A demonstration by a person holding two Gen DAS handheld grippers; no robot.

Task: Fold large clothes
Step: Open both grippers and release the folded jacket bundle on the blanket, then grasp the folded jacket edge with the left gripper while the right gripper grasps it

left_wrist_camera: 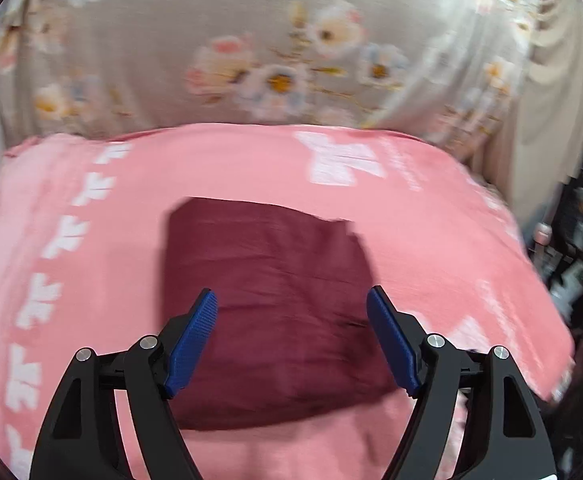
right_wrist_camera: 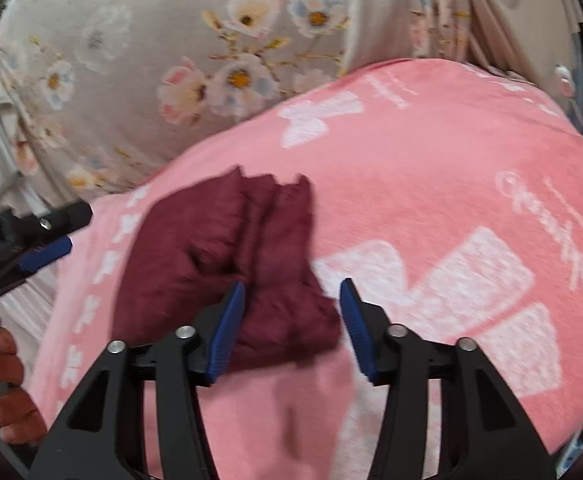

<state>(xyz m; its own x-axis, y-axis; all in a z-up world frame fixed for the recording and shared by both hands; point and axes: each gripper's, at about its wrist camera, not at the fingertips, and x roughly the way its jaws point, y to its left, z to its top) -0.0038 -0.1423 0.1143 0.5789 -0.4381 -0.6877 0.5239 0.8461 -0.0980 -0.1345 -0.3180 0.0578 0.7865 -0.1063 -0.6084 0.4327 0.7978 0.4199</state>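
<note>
Just one folded maroon garment (left_wrist_camera: 267,312) on one pink blanket (left_wrist_camera: 431,248) — left gripper (left_wrist_camera: 291,320), right gripper (right_wrist_camera: 291,312), both spread, empty.

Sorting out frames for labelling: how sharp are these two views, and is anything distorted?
Left wrist view: maroon garment and pink towel smeared by motion, fisheye bending the edges. Right wrist view: same blur, garment folds soft; both views keep the jaws crisp.

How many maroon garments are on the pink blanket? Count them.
1: the folded maroon garment lies on the pink blanket, in front of both open hand-held grippers. Others could be hidden beneath it.
</note>
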